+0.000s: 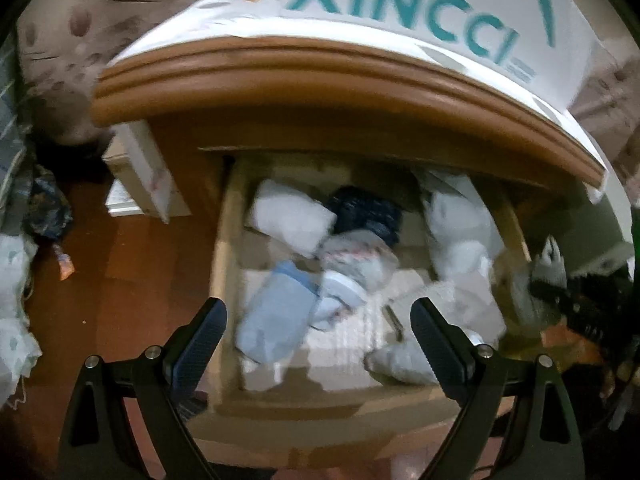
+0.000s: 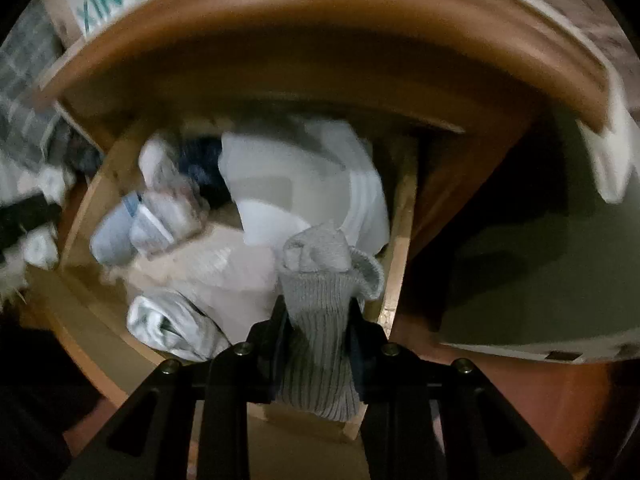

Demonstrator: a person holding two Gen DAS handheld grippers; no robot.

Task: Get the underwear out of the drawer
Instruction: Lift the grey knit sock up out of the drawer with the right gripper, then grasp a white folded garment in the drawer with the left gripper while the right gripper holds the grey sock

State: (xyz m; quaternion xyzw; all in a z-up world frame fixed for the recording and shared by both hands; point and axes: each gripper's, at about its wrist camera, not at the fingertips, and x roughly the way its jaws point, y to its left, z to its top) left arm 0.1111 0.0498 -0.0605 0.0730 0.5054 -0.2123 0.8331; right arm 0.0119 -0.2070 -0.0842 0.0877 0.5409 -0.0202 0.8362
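The wooden drawer stands pulled out under a nightstand, filled with folded clothes: a light blue piece, a white bundle, a dark navy piece and a white heap. My left gripper hovers open over the drawer's front part, nothing between its fingers. In the right wrist view my right gripper is shut on a grey ribbed knit garment, lifted clear above the drawer's right wall. White cloth lies below it.
The nightstand's rounded wooden top edge overhangs the drawer's back. A white box with teal lettering sits on top. On the red-brown floor stands a white box, with bags at far left. Dark clutter lies right.
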